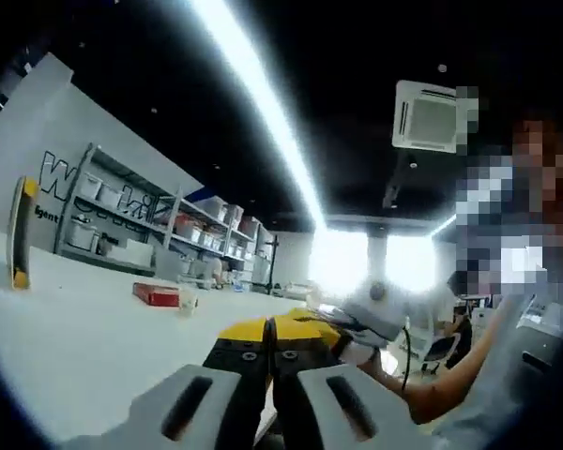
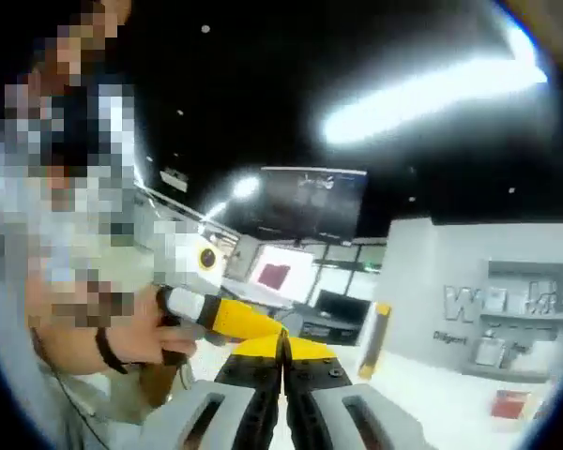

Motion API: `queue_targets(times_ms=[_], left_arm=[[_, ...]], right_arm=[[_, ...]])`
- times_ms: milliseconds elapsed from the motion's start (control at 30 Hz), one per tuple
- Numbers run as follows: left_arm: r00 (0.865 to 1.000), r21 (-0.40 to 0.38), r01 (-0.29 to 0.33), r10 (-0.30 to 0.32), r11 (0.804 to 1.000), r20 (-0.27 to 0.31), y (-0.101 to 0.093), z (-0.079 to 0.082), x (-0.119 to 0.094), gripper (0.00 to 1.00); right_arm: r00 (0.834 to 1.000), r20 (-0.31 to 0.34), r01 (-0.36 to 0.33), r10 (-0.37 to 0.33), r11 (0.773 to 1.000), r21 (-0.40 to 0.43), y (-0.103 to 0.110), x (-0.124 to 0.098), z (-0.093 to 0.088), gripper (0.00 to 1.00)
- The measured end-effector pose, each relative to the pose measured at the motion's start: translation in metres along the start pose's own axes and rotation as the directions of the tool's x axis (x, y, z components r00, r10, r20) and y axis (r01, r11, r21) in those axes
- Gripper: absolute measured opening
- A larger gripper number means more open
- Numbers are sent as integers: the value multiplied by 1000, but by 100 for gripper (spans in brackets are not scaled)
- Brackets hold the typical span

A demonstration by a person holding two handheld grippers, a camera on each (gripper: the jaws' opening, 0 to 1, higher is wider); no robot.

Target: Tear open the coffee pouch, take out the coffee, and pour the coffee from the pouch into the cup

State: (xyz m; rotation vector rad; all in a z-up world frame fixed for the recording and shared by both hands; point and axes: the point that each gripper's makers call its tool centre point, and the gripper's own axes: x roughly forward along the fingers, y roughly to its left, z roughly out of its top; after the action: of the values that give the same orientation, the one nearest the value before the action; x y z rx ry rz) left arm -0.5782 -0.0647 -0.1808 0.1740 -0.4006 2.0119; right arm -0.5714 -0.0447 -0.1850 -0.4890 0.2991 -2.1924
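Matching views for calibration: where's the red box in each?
Left gripper view: red box on the white table, left of centre, below the shelves.
Right gripper view: red box at lower right, on the table.
Shared landmark: the shelves against the lettered wall.

The far red box (image 1: 157,294) on the white counter (image 1: 84,347) is too blurred to read, and the shelf (image 1: 122,220) bins behind it blur together.
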Motion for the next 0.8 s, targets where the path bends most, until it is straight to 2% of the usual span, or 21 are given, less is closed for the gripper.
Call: queue_targets(times_ms=[100, 167, 267, 300, 333, 400, 467, 500, 567, 600, 667, 700, 767, 800], left_arm=[[999, -26, -36, 37, 999, 29, 4, 0, -2, 1], [996, -15, -82, 83, 997, 41, 11, -1, -2, 1], [996, -18, -87, 87, 996, 36, 15, -1, 0, 2], [999, -53, 7, -5, 999, 31, 6, 1, -1, 2], [998, -99, 57, -56, 993, 15, 3, 1, -3, 3], [988, -89, 152, -152, 984, 17, -2, 3, -6, 3], [983, -89, 183, -183, 979, 6, -4, 2, -8, 4], [977, -49, 214, -214, 976, 4, -8, 2, -9, 4], [978, -9, 204, -205, 979, -39, -10, -3, -11, 4], [974, 4, 222, -222, 975, -37, -14, -1, -11, 4], [966, 11, 255, -254, 967, -44, -22, 0, -13, 4], [955, 15, 293, -292, 956, -51, -30, 0, -15, 5], [949, 22, 309, -307, 951, -69, -34, -2, -15, 8], [945, 27, 316, -312, 948, -94, -36, -5, -16, 10]], right_arm=[[999, 15, 41, -41, 999, 34, 1, 3, -3, 1], [998, 13, 59, -60, 996, 70, -1, 6, -7, 1], [997, 18, 66, -68, 992, 108, -4, 7, -10, 1], [998, 58, 13, -22, 987, 162, 0, 5, -4, 1], [998, 67, -32, 19, 979, 202, 2, 5, -3, 1], [987, 105, -146, 122, 954, 261, 8, 1, 2, 1], [979, 101, -201, 178, 930, 309, 8, -1, 1, 1], [969, 121, -244, 216, 911, 333, 11, -3, 5, 1], [960, 141, -279, 243, 886, 371, 10, -6, 9, 1], [955, 144, -296, 260, 877, 379, 11, -7, 10, 1], [955, 143, -297, 262, 880, 370, 9, -9, 11, 1], [946, 138, -323, 292, 866, 381, 13, -11, 11, 1], [943, 146, -333, 299, 866, 374, 13, -13, 14, 1], [932, 144, -362, 332, 847, 389, 18, -14, 15, 1]])
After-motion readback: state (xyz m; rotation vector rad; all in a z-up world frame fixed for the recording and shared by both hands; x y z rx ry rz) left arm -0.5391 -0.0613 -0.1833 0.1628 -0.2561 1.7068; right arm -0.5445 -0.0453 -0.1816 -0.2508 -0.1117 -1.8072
